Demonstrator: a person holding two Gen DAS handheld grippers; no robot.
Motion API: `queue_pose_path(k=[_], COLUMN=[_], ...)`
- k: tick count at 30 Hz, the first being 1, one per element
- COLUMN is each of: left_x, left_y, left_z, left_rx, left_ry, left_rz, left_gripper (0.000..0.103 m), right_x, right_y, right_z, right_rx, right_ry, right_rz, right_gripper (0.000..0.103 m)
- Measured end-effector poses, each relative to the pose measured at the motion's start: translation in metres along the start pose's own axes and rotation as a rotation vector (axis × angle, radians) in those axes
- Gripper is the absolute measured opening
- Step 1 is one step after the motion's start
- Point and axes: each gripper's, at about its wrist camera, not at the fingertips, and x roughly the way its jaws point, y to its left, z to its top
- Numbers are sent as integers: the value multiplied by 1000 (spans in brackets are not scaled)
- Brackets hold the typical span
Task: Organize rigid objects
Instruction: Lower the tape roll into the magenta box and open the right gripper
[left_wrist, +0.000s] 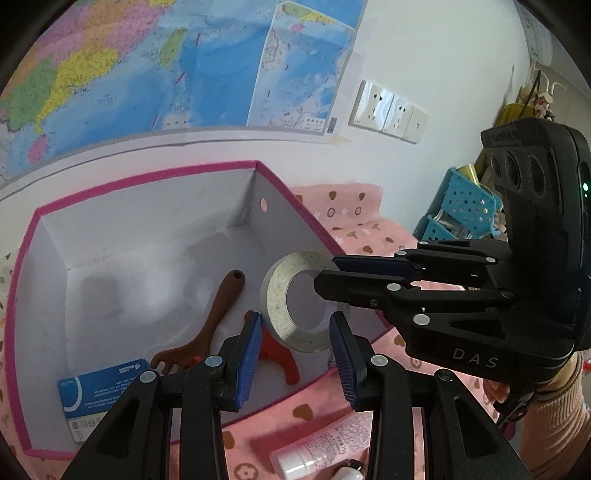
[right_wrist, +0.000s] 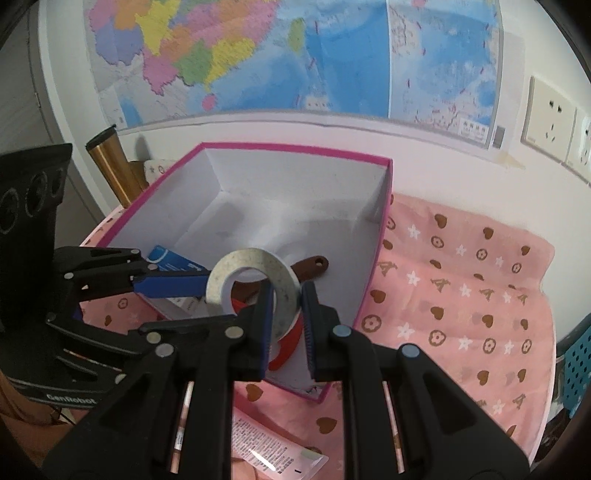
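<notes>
A pale speckled tape roll (left_wrist: 291, 317) (right_wrist: 255, 273) hangs over the pink-rimmed white box (left_wrist: 147, 177) (right_wrist: 295, 149). My right gripper (right_wrist: 288, 295) (left_wrist: 325, 275) is shut on the roll's rim. My left gripper (left_wrist: 295, 326) is open, its blue pads on either side of the roll without touching it; one left finger shows in the right wrist view (right_wrist: 170, 284). In the box lie a brown toy rake (left_wrist: 218, 314) (right_wrist: 314, 266), a red piece (left_wrist: 277, 350) (right_wrist: 286, 347) and a blue card box (left_wrist: 103, 391) (right_wrist: 166, 260).
A pink patterned cloth (right_wrist: 461, 295) covers the table. A pink-white tube (left_wrist: 325, 446) (right_wrist: 273, 446) lies near the front edge. Blue baskets (left_wrist: 458, 206) stand at the right. A gold flask (right_wrist: 110, 166) stands behind the box. A map and sockets (left_wrist: 388, 107) are on the wall.
</notes>
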Motion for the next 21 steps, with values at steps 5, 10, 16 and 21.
queue_pose_path(k=[5, 10, 16, 21], left_x=[7, 3, -20, -45], left_y=[6, 10, 9, 6], left_z=[3, 0, -11, -25], left_rx=[-17, -21, 8, 34], left_ry=[18, 4, -56, -110], left_rz=[23, 52, 78, 89], left_gripper=[39, 40, 47, 52], right_x=[9, 2, -21, -41], right_y=[-4, -6, -8, -9], right_z=[0, -4, -17, -36], right_rx=[25, 35, 63, 96], right_ry=[28, 7, -49, -84], right_rz=[-26, -37, 5, 51], right_gripper=[19, 26, 36, 39])
